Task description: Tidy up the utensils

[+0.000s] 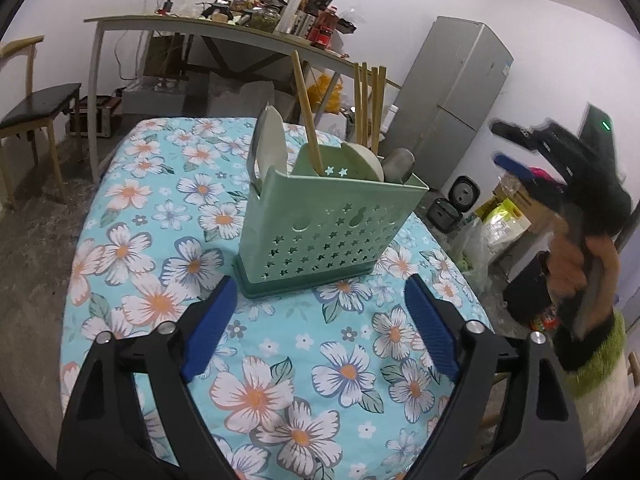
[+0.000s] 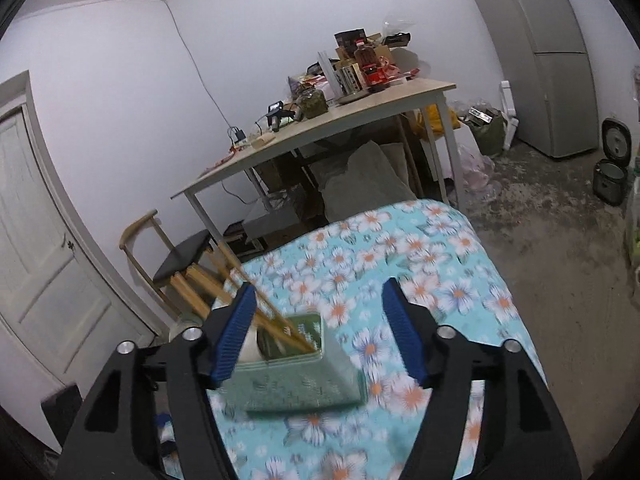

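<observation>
Utensil holder (image 1: 320, 232): green plastic caddy with star-shaped cut-outs, upright on a darker green drip base, near the middle of the bench; blurred in the right wrist view (image 2: 296, 380).
Contents, chopsticks (image 1: 368, 108): a cluster of wooden sticks standing in the far compartment; one more chopstick (image 1: 306, 116) leans in the middle compartment.
Contents, spoons: a pale spoon (image 1: 272, 144) stands bowl-up at the holder's left end; a grey metal spoon (image 1: 398, 164) shows at its right end.
Bench (image 1: 160, 264): covered by a turquoise cloth printed with white and orange flowers.
Left gripper (image 1: 320, 332): low over the near part of the bench, just short of the holder; blue-padded fingers (image 1: 212, 320) wide apart, nothing between them.
Right gripper (image 2: 320, 332): above the holder's near end; fingers (image 2: 236, 332) spread apart, gripping nothing, the left one in front of the holder's rim. In the left wrist view it appears blurred at the right edge (image 1: 520, 156), held by a hand (image 1: 576, 268) in a sleeve with a green cuff.
Surroundings: long cluttered table (image 1: 192, 24) against the wall; wooden chair (image 1: 36, 108) with a dark seat; grey fridge (image 1: 452, 96); rice cooker (image 1: 460, 196) on the floor; white door (image 2: 36, 240).
</observation>
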Demonstrator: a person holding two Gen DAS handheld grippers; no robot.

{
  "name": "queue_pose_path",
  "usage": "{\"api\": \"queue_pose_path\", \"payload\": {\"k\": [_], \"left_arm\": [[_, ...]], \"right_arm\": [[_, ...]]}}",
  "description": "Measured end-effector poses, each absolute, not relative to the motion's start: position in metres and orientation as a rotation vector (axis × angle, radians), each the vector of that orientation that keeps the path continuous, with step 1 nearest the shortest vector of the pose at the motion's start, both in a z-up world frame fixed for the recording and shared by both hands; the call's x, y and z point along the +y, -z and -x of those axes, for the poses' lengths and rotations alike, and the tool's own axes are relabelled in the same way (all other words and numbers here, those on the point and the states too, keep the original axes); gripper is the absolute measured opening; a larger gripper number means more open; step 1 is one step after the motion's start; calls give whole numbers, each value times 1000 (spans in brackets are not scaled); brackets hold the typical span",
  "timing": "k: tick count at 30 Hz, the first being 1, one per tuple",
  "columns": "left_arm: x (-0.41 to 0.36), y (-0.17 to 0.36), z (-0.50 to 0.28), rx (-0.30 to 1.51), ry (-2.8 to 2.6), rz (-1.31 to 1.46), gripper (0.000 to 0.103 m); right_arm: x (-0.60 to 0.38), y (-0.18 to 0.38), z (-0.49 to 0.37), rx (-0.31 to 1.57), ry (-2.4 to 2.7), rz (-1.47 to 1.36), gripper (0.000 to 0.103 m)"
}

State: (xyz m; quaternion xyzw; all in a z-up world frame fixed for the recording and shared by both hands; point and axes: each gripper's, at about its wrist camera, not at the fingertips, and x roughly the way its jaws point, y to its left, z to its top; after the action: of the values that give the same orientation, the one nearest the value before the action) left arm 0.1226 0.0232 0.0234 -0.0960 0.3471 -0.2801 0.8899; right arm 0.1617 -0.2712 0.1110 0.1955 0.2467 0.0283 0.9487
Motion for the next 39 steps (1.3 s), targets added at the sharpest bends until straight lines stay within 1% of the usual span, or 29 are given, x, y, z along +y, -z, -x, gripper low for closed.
{"api": "queue_pose_path", "payload": {"k": [3, 7, 13, 18, 25, 32, 39], "left_arm": [[24, -31, -118, 713, 531, 194, 90], [29, -40, -111, 709, 444, 200, 94], [37, -44, -98, 708, 339, 203, 95], [36, -36, -88, 741, 307, 175, 95], [35, -38, -70, 711, 259, 113, 95], [28, -42, -66, 707, 237, 44, 95], [19, -51, -63, 659, 129, -34, 95]], "right_arm": [[-261, -102, -137, 530, -38, -352, 77], [-244, -85, -110, 584, -14, -272, 85], [-218, -58, -84, 673, 2, -159, 91], [-202, -44, -71, 699, 10, -83, 96], [-191, -44, -59, 688, 24, -54, 96], [-189, -45, -51, 705, 36, -70, 96], [-187, -47, -44, 703, 74, -36, 96]]}}
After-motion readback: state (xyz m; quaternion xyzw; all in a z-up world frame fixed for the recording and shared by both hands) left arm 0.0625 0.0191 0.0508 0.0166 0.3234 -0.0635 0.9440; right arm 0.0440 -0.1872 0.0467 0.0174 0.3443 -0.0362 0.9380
